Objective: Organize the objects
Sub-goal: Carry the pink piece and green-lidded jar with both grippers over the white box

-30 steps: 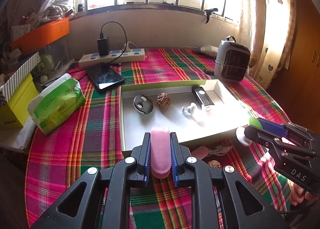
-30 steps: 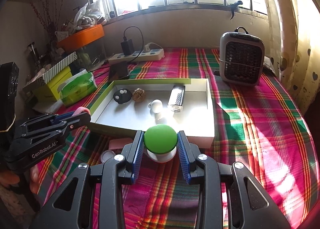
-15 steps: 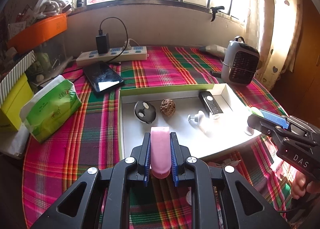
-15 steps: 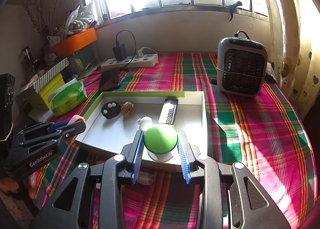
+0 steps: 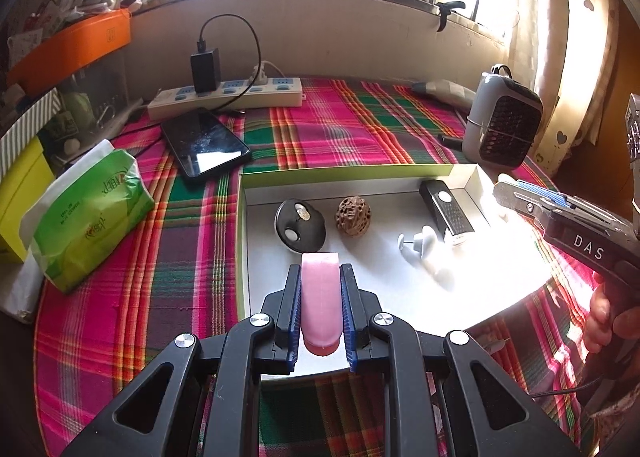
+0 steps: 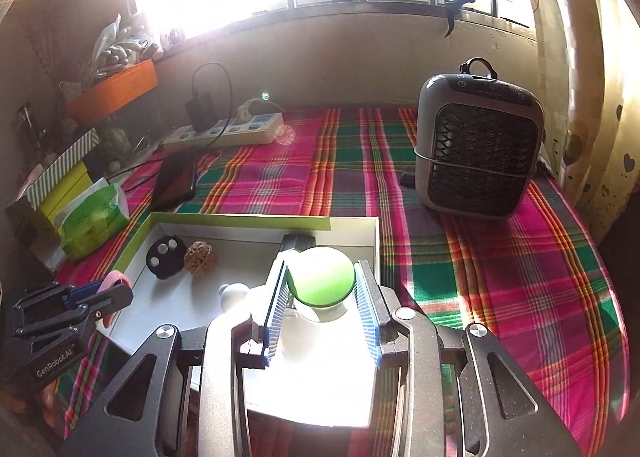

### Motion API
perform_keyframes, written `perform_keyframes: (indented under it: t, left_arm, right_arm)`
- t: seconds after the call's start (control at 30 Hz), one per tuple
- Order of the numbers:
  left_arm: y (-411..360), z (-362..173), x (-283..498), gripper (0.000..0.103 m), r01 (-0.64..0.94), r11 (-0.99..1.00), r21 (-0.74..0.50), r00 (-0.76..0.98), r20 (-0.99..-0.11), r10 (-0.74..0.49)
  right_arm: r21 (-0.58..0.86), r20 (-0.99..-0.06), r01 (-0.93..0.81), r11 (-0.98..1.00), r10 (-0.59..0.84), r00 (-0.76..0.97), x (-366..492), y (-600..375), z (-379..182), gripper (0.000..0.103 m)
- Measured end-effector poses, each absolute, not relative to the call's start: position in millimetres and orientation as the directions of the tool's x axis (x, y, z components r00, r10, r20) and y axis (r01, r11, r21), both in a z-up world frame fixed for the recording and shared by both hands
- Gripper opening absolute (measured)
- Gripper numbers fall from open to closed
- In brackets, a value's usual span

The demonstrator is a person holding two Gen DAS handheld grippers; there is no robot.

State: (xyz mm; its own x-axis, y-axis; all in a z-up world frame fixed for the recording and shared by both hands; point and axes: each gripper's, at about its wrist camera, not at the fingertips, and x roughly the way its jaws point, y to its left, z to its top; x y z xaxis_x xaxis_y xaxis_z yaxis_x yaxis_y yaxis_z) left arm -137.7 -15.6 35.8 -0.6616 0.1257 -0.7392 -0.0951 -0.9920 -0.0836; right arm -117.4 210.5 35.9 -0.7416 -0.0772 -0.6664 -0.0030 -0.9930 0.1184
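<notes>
My left gripper (image 5: 320, 277) is shut on a flat pink piece (image 5: 320, 297) and holds it over the near-left part of the white tray (image 5: 348, 175). My right gripper (image 6: 322, 281) is shut on a green-topped white knob (image 6: 322, 277), over the tray's right side (image 6: 376, 241). In the tray lie a black round fob (image 5: 300, 227), a brown carved walnut (image 5: 353, 216), a black and silver stick (image 5: 446, 207) and a small white knob (image 5: 420, 241). The right gripper also shows at the right of the left wrist view (image 5: 506, 187).
A green tissue pack (image 5: 86, 213), a yellow box (image 5: 20, 193), a black phone (image 5: 206, 147) and a power strip (image 5: 226, 97) lie left and behind. A grey heater (image 6: 478, 145) stands at the back right. Plaid cloth covers the table.
Both grippers have moved forward from the table's near edge to above the tray, each still holding its object. The things in the tray have not moved.
</notes>
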Motion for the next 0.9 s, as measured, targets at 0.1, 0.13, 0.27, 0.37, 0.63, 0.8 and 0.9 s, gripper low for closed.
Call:
perform_keyframes:
  t: [0.1, 0.13, 0.27, 0.37, 0.63, 0.8, 0.9]
  left_arm:
    - [-17, 32, -142, 0.016, -0.091, -0.992, -0.087, -0.655, -0.745, 0.126]
    - [-17, 31, -143, 0.016, -0.09, -0.992, -0.088, -0.653, -0.747, 0.125]
    - [-18, 28, -146, 0.016, -0.089, -0.992, -0.088, -0.649, -0.75, 0.125]
    - [-19, 25, -149, 0.016, -0.087, -0.992, -0.091, -0.643, -0.756, 0.126]
    - [-21, 20, -156, 0.016, -0.083, -0.992, -0.094, -0.636, -0.762, 0.125]
    - [-20, 18, -158, 0.016, -0.085, -0.992, -0.091, -0.635, -0.762, 0.124]
    - [-21, 17, -161, 0.016, -0.077, -0.993, -0.086, -0.637, -0.762, 0.116]
  right_arm:
    - [0.123, -0.673, -0.001, -0.992, -0.083, -0.735, -126, 212, 32, 0.035]
    - [0.125, -0.676, -0.002, -0.992, -0.084, -0.732, -128, 212, 31, 0.035]
    - [0.116, -0.683, -0.003, -0.993, -0.078, -0.726, -137, 213, 26, 0.035]
    - [0.112, -0.692, -0.007, -0.994, -0.073, -0.718, -144, 214, 22, 0.035]
    - [0.133, -0.699, -0.004, -0.991, -0.091, -0.709, -153, 219, 17, 0.035]
    - [0.129, -0.699, 0.006, -0.992, -0.096, -0.709, -155, 217, 17, 0.035]
    - [0.123, -0.697, 0.006, -0.992, -0.091, -0.711, -156, 216, 16, 0.035]
